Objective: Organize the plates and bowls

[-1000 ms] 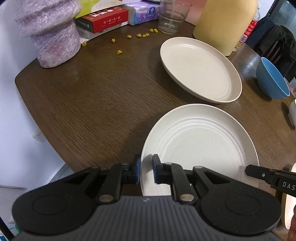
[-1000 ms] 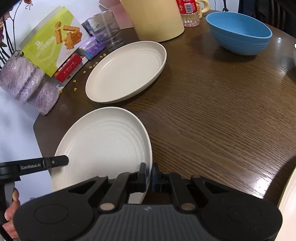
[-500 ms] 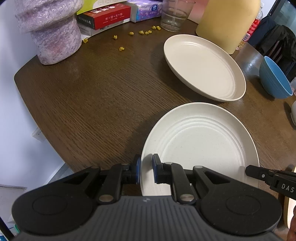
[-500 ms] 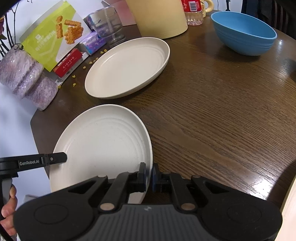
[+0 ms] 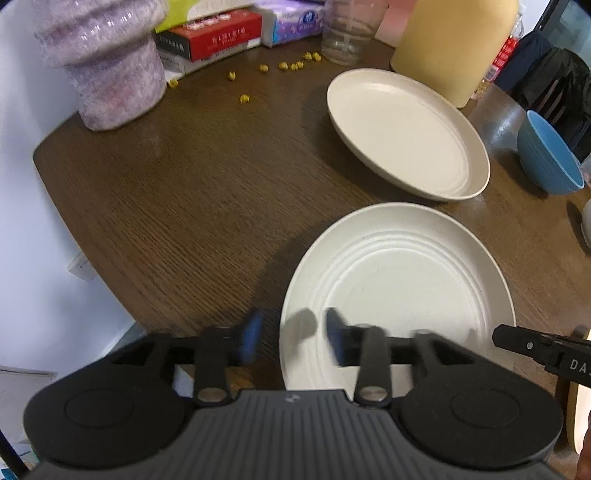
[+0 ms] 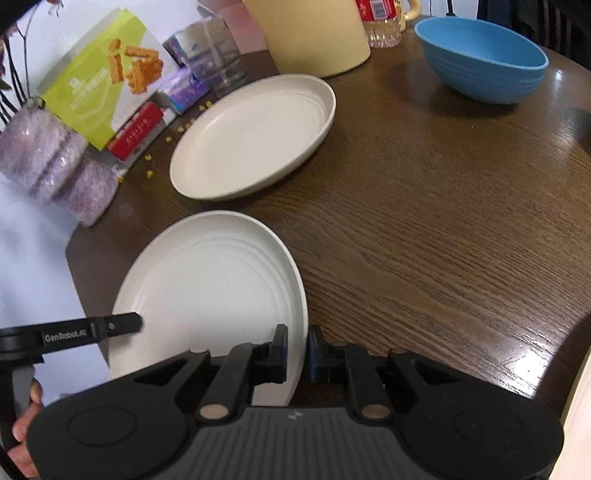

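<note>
A cream ridged plate [image 5: 399,280] [image 6: 210,280] lies on the dark wooden table [image 5: 192,206] close to me. My left gripper [image 5: 291,341] straddles its near left rim; its jaws are opening, blurred, and the pads stand clear of the rim. My right gripper [image 6: 297,350] straddles the near right rim with jaws also opening, a narrow gap on each side. A second, deeper cream plate [image 5: 406,129] [image 6: 255,136] sits farther back. A blue bowl [image 5: 546,155] [image 6: 484,59] stands at the far right.
At the back stand a purple wrapped vase [image 5: 107,62], boxes [image 5: 214,37], a tissue pack [image 5: 295,22], a glass [image 5: 347,33] and a tall yellow container [image 5: 454,44]. Yellow crumbs [image 5: 291,66] are scattered. The table edge [image 5: 74,221] runs close on the left.
Both grippers were shut on the near plate's rim; now both sets of jaws have parted, the left widely, the right slightly. The plate lies on the table.
</note>
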### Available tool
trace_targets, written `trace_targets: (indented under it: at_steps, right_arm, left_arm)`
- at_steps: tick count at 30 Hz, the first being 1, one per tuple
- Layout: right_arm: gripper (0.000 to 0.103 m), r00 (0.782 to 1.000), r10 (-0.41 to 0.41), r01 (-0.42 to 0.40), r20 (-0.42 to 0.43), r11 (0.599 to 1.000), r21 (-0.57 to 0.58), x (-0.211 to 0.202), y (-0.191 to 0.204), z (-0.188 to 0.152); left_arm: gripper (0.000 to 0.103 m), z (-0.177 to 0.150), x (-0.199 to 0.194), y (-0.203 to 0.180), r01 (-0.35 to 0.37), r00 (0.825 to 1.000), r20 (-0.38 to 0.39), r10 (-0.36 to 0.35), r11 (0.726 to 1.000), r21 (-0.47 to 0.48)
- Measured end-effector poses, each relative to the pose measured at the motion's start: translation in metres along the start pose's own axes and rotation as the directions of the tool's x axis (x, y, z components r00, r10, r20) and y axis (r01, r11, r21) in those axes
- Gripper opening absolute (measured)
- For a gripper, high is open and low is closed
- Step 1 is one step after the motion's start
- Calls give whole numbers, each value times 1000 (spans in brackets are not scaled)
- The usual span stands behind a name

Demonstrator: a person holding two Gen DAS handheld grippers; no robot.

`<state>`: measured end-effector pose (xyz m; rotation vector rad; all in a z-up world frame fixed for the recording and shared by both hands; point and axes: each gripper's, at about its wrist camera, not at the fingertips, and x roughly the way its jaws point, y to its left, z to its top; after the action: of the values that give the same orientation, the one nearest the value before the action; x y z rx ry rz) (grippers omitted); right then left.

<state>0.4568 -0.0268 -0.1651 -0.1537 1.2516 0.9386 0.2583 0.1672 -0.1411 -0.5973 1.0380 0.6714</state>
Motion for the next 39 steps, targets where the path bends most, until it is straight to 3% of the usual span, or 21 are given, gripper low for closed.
trace_targets:
  at_steps: [1, 3, 4, 5, 6, 7, 13, 21, 26, 39]
  right_arm:
    - [26, 1000, 0, 0, 12, 1000, -1, -5, 1, 0]
    - [56, 999, -10, 11, 38, 1000, -12, -16, 6, 0]
    - [63, 998, -18, 19, 53, 1000, -19, -23, 9, -1]
    - [81, 997, -25, 27, 69, 999, -24, -31, 13, -3]
    - [97, 996, -30, 32, 81, 999, -26, -37, 15, -4]
    - [102, 995, -38, 41, 92, 999, -27, -43, 18, -7]
    - [103, 989, -89, 87, 120, 996, 17, -69, 28, -30]
    - [103, 967, -176, 153, 185, 980, 130, -85, 51, -62]
    - [103, 962, -187, 152, 198, 972, 176, -92, 63, -86]
    - [103, 951, -205, 175, 232, 974, 141, -121, 71, -109]
  left_arm:
    - [55, 0, -4, 0, -3, 1000, 12, 3, 1000, 6]
    - [71, 1, -14, -1, -3, 999, 37, 2, 1000, 24]
    - [87, 1, -20, -2, -1, 999, 50, -1, 999, 37]
    - [99, 0, -26, -3, 5, 998, 68, -9, 998, 56]
    - [102, 0, -32, -5, 13, 996, 85, -19, 997, 74]
    - [103, -1, -38, -6, 24, 994, 100, -33, 995, 93]
    - [103, -2, -58, -9, 61, 991, 109, -83, 980, 191]
    - [103, -7, -67, -11, 111, 984, 95, -153, 930, 350]
    - [103, -13, -73, -8, 132, 980, 85, -179, 909, 394]
    - [103, -33, -105, -5, 78, 978, 150, -146, 920, 384]
